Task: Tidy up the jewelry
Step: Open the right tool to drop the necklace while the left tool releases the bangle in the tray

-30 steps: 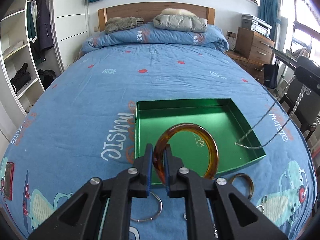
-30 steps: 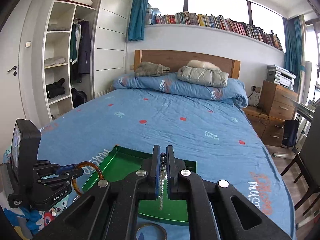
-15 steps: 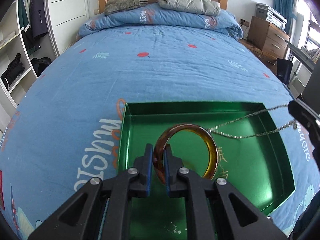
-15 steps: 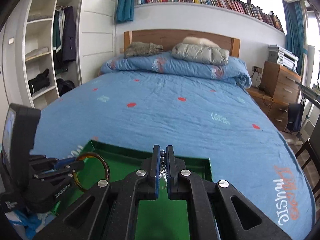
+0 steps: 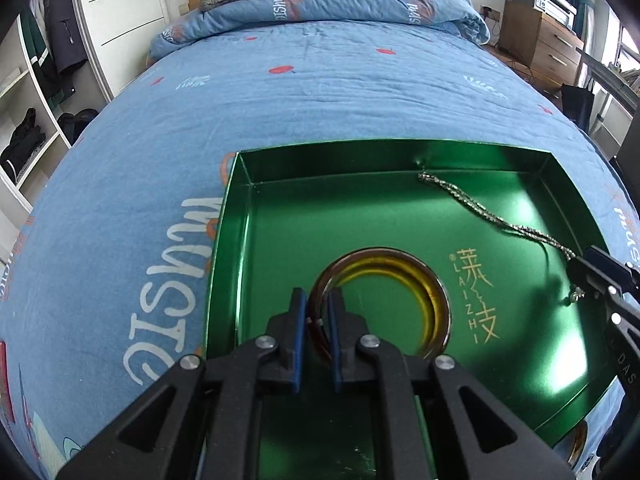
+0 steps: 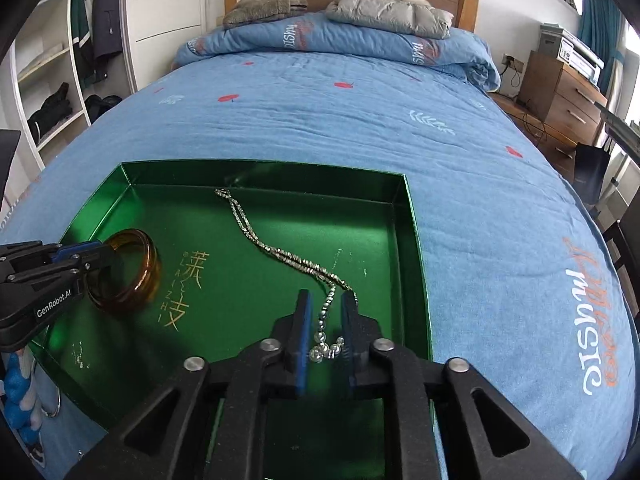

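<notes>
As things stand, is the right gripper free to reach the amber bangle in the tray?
Probably not: the left gripper is clamped on the amber bangle, blocking its near side, though the green tray floor between lies bare.

My blue pads (image 5: pixel 297 332). Translucent amber plastic bangle (image 5: pixel 430 300), silver beaded chain necklace (image 6: pixel 280 254), shiny green metal tray (image 6: pixel 412 240) with gold lettering, lower frame.

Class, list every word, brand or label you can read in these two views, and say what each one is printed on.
"GenRobot.AI": side of the left tool.
"LAIZHI", beside gold Chinese characters I cannot read with certainty: floor of the green tray.
"MUSIC", upside down: blue bedspread, repeated on the folded duvet.
"DAS", cut off: right tool.
Book spines: too small to read.
</notes>
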`<action>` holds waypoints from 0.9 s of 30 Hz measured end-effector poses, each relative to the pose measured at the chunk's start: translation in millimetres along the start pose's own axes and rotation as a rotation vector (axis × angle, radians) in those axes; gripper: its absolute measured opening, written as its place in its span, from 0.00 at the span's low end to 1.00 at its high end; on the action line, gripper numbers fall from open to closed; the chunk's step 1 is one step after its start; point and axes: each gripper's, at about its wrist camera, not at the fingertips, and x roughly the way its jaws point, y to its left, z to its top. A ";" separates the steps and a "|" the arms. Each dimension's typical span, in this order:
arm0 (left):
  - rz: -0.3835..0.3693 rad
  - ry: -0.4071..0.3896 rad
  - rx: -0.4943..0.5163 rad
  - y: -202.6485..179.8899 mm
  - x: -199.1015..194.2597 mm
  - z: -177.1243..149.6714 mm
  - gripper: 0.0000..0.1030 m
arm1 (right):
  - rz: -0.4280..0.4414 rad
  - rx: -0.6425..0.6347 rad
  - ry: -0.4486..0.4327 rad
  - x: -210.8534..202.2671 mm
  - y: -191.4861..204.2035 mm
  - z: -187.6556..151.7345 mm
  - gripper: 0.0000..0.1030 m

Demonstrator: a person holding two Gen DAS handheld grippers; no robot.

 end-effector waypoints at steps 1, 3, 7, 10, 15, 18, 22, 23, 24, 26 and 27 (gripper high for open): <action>-0.005 0.000 0.000 0.1 -0.4 -0.3 0.11 | -0.001 -0.001 0.005 -0.9 -0.1 -1.8 0.41; -0.018 0.001 0.000 1.4 -3.0 -1.4 0.13 | 0.009 -0.002 0.006 -3.9 -0.9 -4.0 0.53; -0.031 -0.030 -0.013 9.0 -24.2 -0.8 0.14 | 0.011 0.001 -0.019 -24.7 -2.5 -4.5 0.54; -0.042 -0.074 -0.017 16.3 -54.4 -1.0 0.19 | 0.010 0.002 -0.057 -49.4 -6.9 -1.4 0.55; -0.053 -0.143 -0.029 33.0 -113.8 -7.9 0.25 | -0.004 0.000 -0.129 -110.6 -11.2 -1.1 0.57; -0.061 -0.176 -0.038 43.8 -148.1 -14.7 0.26 | -0.001 0.002 -0.180 -151.9 -12.6 -3.8 0.57; -0.055 -0.223 -0.034 54.9 -192.8 -32.1 0.27 | 0.011 0.003 -0.254 -206.2 -12.1 -11.4 0.57; -0.047 -0.234 -0.034 57.5 -203.4 -37.8 0.27 | 0.015 0.001 -0.271 -218.7 -10.7 -14.6 0.57; -0.045 -0.243 -0.034 60.0 -213.6 -43.4 0.27 | 0.020 -0.001 -0.288 -231.4 -9.2 -18.7 0.57; -0.046 -0.258 -0.034 63.6 -231.7 -54.9 0.27 | 0.032 -0.007 -0.316 -252.7 -6.3 -27.2 0.57; -0.041 -0.264 -0.032 65.5 -240.0 -60.5 0.27 | 0.038 -0.009 -0.330 -263.7 -4.8 -32.2 0.57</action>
